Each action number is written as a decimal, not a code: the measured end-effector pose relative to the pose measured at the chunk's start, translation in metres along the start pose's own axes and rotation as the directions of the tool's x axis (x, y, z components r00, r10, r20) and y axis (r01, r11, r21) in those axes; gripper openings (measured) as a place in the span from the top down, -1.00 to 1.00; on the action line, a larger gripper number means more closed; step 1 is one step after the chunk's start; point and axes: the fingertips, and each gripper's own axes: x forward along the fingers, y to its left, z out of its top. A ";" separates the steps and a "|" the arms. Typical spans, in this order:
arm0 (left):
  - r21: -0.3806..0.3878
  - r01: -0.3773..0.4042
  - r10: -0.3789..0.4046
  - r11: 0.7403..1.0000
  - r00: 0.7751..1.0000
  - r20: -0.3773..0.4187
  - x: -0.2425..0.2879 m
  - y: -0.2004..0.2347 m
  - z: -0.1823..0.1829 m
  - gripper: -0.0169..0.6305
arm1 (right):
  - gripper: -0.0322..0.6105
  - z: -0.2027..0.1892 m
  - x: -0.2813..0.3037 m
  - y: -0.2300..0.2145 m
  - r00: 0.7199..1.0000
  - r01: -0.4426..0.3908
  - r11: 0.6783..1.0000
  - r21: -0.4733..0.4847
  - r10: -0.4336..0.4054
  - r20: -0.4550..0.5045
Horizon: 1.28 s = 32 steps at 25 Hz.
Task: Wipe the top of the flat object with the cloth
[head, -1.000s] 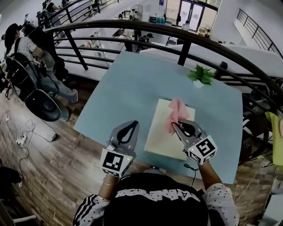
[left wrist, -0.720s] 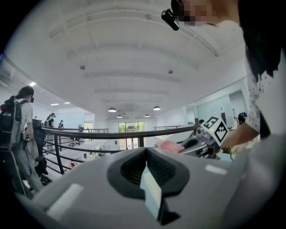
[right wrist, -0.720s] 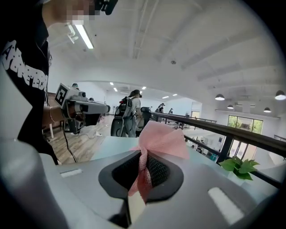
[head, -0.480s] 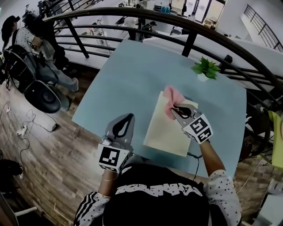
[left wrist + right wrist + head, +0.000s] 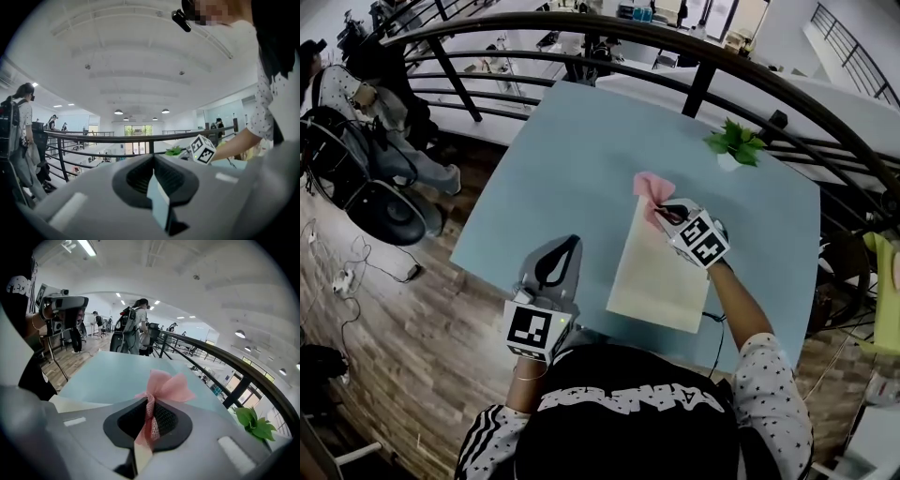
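Pink cloth [image 5: 647,187] farther up board [image 5: 661,277] — plant [image 5: 736,143] beyond

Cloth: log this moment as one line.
right gripper: shut on cloth | cloth: pink, at board's far edge | left gripper: shut, empty, left of board

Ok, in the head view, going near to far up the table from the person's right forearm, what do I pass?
Flat board → right gripper → pink cloth in its jaws → potted plant → railing.
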 end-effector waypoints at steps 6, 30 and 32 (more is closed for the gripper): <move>0.001 -0.037 0.037 0.999 0.999 0.000 -0.019 0.019 -0.007 0.95 | 0.82 -0.005 0.032 0.002 0.998 0.007 0.999 -0.050 -0.011 -0.069; -0.034 -0.033 0.032 0.999 0.999 -0.020 -0.015 0.040 -0.010 0.95 | 0.87 -0.042 0.071 -0.004 0.969 0.037 0.993 -0.115 -0.064 -0.240; -0.035 -0.029 0.028 0.999 0.999 -0.018 -0.014 0.040 -0.010 0.95 | 0.88 -0.044 0.070 -0.002 0.968 0.033 0.994 -0.103 -0.057 -0.243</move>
